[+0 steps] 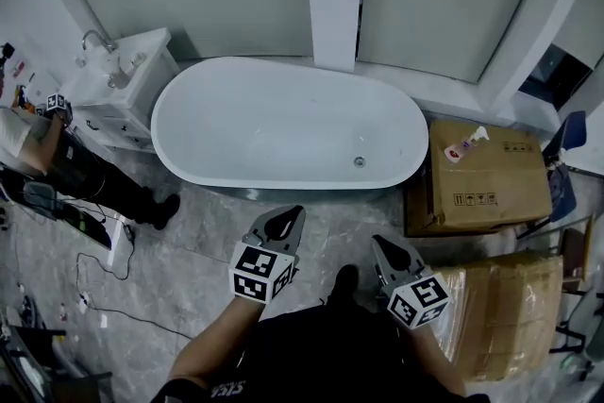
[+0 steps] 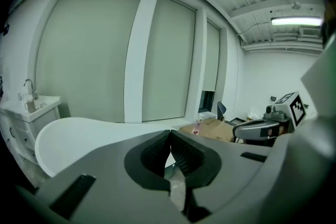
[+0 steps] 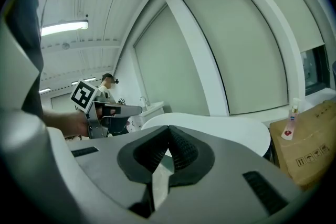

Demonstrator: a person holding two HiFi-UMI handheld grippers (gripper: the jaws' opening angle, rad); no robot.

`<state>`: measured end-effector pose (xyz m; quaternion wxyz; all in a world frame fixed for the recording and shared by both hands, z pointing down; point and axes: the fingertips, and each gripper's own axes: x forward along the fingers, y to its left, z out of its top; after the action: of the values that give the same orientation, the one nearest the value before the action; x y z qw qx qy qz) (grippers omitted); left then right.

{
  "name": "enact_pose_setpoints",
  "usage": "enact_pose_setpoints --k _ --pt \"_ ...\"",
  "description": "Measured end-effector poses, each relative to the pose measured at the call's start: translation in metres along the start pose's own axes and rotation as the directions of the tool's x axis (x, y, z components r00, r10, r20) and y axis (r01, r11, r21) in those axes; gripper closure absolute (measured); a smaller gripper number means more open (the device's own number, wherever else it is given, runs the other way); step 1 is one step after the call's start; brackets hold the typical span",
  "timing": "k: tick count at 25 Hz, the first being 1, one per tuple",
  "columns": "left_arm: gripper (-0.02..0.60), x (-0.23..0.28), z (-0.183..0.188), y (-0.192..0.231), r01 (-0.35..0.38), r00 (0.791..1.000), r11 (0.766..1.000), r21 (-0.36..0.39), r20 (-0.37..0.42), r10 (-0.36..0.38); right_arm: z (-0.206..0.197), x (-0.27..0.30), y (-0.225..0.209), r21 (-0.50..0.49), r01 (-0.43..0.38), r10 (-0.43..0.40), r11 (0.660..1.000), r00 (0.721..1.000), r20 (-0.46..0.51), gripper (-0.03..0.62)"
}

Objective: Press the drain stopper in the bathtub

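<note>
White bathtub (image 1: 236, 123), drain stopper (image 1: 360, 161) near its right end, left gripper (image 1: 287, 219) and right gripper (image 1: 383, 246) held short of the tub, jaws together, empty.

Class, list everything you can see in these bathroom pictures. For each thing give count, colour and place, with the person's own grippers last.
white oval bathtub: one, white, centre, below the windows
round metal drain stopper: one, silver, tub floor, right end
white vanity cabinet with tap: one, white, left of the tub
brown cardboard boxes: two, brown, right of the tub
small spray bottle: one, white, lying on the farther box
second person: one, dark trousers, beside the cabinet
left hand-held gripper: one, grey, jaws together, empty
right hand-held gripper: one, grey, jaws together, empty
</note>
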<state>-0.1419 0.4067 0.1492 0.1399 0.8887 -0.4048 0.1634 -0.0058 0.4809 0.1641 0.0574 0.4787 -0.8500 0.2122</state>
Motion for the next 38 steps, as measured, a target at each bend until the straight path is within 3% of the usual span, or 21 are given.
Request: enact_pose_setpoints --k 6,13,18,25,32,38 --pt "0.568 0.049 0.033 0.001 -0.027 1.000 0.999 0.025 0.000 0.027 0.023 0.028 -0.052 -0.014 -0.068 0.068 0.998 0.998 -0.004 0.580" --pt "0.568 0.073 0.045 0.024 -0.044 0.999 0.999 0.010 0.018 0.044 0.038 0.055 -0.080 -0.024 -0.069 0.068 0.997 0.997 -0.027 0.580" --pt "0.568 0.095 0.054 0.071 -0.043 0.998 0.999 -0.010 0.039 0.043 0.052 0.097 -0.083 -0.016 -0.045 0.044 0.999 0.997 -0.060 0.580" --pt "0.568 0.146 0.077 0.153 0.037 0.998 0.999 -0.004 0.054 -0.037 0.077 0.196 -0.093 -0.015 0.012 -0.013 1.000 0.995 -0.103 0.580" --pt "0.568 0.188 0.093 0.256 0.056 0.998 0.998 -0.003 0.042 -0.056 0.097 0.305 -0.076 -0.008 -0.021 0.020 1.000 0.994 -0.112 0.580" --pt "0.568 0.220 0.083 0.287 0.096 0.995 0.994 -0.047 0.003 -0.096 0.098 0.337 -0.097 0.018 0.039 -0.036 0.999 0.990 -0.140 0.580"
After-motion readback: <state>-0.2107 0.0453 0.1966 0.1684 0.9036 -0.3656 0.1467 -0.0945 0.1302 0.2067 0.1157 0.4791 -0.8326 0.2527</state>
